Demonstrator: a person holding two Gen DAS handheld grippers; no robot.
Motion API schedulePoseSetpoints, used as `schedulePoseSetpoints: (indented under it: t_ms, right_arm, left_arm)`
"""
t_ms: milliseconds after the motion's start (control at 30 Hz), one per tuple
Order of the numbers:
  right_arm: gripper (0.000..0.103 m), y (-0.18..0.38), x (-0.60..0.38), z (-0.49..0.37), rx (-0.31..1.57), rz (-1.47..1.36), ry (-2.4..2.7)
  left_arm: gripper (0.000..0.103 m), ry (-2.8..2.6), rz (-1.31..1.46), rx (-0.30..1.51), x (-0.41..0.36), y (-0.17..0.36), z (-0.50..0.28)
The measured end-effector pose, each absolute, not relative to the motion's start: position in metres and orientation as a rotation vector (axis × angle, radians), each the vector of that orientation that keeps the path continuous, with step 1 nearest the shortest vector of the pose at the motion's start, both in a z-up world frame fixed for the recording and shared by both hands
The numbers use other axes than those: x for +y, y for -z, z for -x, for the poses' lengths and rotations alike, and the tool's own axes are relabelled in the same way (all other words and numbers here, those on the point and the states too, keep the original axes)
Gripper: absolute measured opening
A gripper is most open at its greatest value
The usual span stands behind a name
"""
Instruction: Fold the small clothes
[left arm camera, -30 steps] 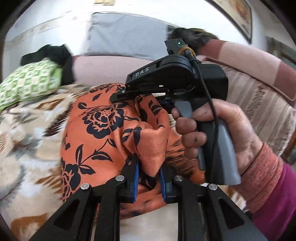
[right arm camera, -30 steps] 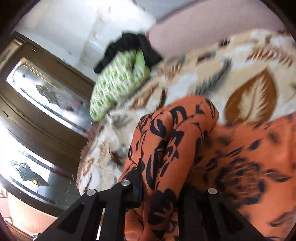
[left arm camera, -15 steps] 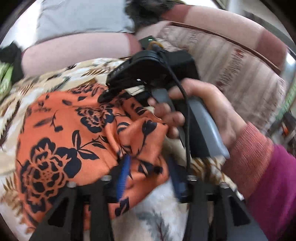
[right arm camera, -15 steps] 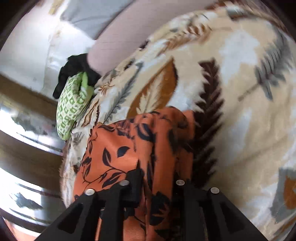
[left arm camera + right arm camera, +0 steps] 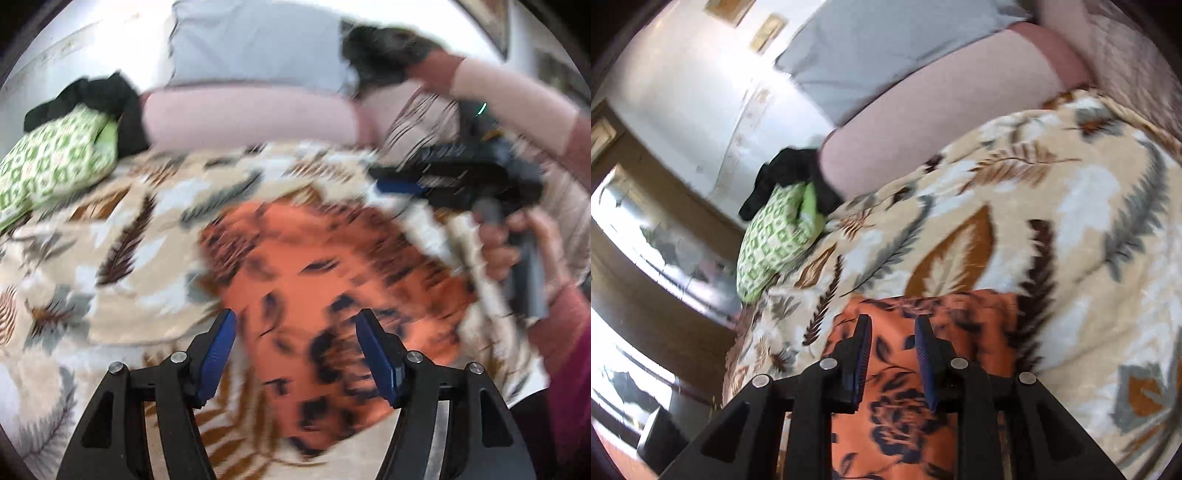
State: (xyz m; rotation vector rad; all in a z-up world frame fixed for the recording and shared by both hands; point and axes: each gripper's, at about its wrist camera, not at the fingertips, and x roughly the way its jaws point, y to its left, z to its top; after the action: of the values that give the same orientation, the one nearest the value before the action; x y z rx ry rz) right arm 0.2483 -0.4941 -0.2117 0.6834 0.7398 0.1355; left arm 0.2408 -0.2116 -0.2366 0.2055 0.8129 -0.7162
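Note:
An orange cloth with black flowers lies folded flat on the leaf-patterned blanket. My left gripper is open wide and empty, held above the cloth's near edge. My right gripper is open and empty just above the cloth; the left wrist view shows it at the right, beyond the cloth's far corner, in a hand. The left view is blurred by motion.
A green patterned bundle with a black garment sits at the far left of the bed. A pink bolster and a grey pillow lie against the wall. A wooden glass-panelled door stands to the left.
Both grippers let go of the cloth and opened. The cloth now lies flat on the blanket. Both grippers have drawn back, the right one to the right.

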Motion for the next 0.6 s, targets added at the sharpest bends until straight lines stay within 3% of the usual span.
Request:
schedulePoseSetpoints:
  t_ms: [133,267,333,600]
  right_arm:
    - [0.026,0.240,-0.483,-0.272,0.849,-0.672,-0.100]
    - [0.026,0.295,-0.502,-0.285,1.035,-0.738,0.104]
    - [0.026,0.290,-0.509,-0.279,1.010,-0.805,0.108]
    - [0.027,0.229,-0.470,-0.214,0.931,-0.641,-0.012]
  left_arm:
    - [0.069,0.684,-0.251,0.984,-0.221,0.285,-0.251]
    - [0.071,0.706,-0.279,0.975,-0.225,0.290,-0.249]
    - [0.071,0.708,-0.322,0.943,-0.226,0.285,-0.241]
    - [0.070,0.746,-0.225,0.985,-0.212,0.278,-0.246]
